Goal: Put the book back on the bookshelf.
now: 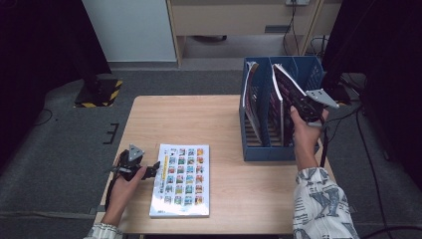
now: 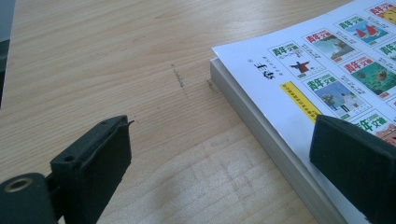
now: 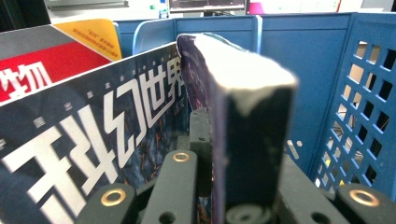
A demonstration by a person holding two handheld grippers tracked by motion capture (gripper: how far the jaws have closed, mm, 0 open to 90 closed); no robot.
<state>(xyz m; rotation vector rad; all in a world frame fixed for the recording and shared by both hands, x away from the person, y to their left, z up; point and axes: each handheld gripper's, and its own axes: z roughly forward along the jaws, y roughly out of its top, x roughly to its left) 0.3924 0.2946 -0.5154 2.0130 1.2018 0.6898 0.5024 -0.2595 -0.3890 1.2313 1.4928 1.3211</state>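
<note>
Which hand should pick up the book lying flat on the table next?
Left, probably. The left claw is open right at the flat book, while the right claw is shut on a magazine over the blue rack.

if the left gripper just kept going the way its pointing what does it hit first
Probably the side edge of the white book lying flat on the table. The left gripper stands open, one jaw already over the cover, so contact looks close.
</note>
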